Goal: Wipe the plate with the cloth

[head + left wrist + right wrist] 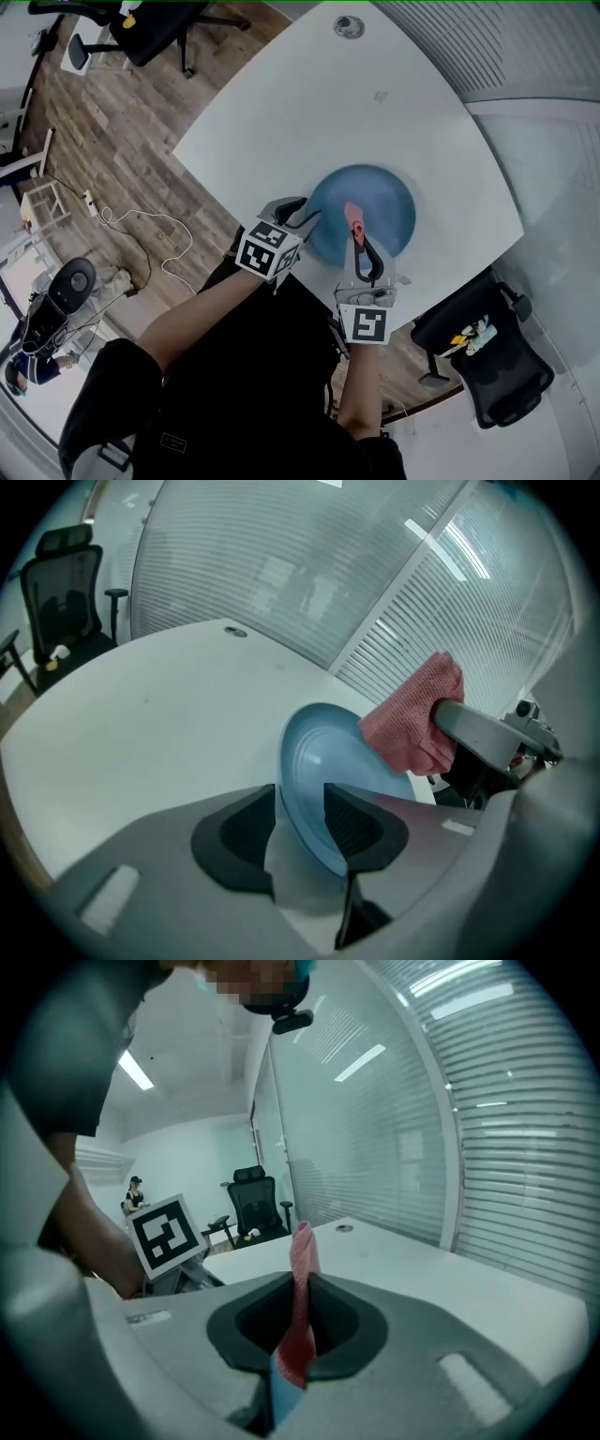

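A blue plate (375, 202) lies on the white table (281, 122) near its front edge. My left gripper (305, 214) is at the plate's left rim. In the left gripper view the rim of the plate (323, 761) passes between the two jaws of the left gripper (300, 803); they stand apart and do not press on it. My right gripper (356, 234) is over the plate's near part, shut on a pink-red cloth (353, 220). The cloth (302, 1251) sticks up from the closed jaws of the right gripper (300, 1288), and in the left gripper view the cloth (412, 724) hangs bunched above the plate.
A round cable grommet (349, 26) sits at the table's far end. A black office chair (487, 361) stands by the table's right front corner, another chair (150, 28) at the far left. Cables (141, 234) lie on the wooden floor. A glass wall with blinds (394, 583) runs behind the table.
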A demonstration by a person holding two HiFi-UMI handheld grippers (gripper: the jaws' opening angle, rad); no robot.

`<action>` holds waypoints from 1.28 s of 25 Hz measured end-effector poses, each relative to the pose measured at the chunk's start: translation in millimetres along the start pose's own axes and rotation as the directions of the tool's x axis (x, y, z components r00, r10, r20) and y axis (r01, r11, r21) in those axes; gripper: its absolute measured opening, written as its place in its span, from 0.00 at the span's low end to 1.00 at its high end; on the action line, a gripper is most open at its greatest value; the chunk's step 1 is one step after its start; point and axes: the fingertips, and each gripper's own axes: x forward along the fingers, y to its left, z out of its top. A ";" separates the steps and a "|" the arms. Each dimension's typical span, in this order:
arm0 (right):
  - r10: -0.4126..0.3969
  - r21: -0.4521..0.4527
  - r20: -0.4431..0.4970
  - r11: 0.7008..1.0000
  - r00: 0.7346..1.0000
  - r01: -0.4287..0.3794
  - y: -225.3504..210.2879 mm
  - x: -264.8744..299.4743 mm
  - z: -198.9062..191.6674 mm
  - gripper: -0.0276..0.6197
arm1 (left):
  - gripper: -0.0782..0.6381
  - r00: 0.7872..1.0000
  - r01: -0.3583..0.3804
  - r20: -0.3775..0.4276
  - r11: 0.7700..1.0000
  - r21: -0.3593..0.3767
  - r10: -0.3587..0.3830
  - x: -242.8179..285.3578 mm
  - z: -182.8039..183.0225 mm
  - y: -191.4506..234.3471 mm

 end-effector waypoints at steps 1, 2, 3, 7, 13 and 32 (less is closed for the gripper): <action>0.018 -0.029 -0.021 0.999 1.000 -0.019 0.6 4.2 -3.3 0.08 | 0.35 1.000 -0.010 -0.006 1.000 -0.009 0.010 2.2 -1.2 2.6; 0.037 -0.056 -0.046 0.998 0.998 -0.039 1.2 8.1 -7.0 0.08 | 0.35 1.000 -0.018 -0.010 1.000 -0.017 0.018 4.3 -2.0 5.0; 0.057 -0.079 -0.076 0.995 0.996 -0.063 2.3 11.7 -10.9 0.08 | 0.35 1.000 -0.024 -0.013 0.999 -0.024 0.024 5.9 -2.5 7.0; 0.139 -0.170 -0.188 0.970 0.972 -0.171 9.6 24.7 -30.5 0.08 | 0.28 0.999 -0.036 -0.024 0.999 -0.036 0.035 12.5 -4.0 11.2; 0.173 -0.276 -0.303 0.925 0.937 -0.260 12.8 44.1 -65.9 0.09 | 0.19 0.998 -0.047 -0.044 0.999 0.003 0.047 21.1 -7.4 13.7; 0.250 -0.281 -0.579 0.832 0.776 -0.478 31.4 99.7 -95.2 0.08 | 0.15 0.999 -0.014 -0.042 0.999 0.040 0.016 28.4 6.3 10.3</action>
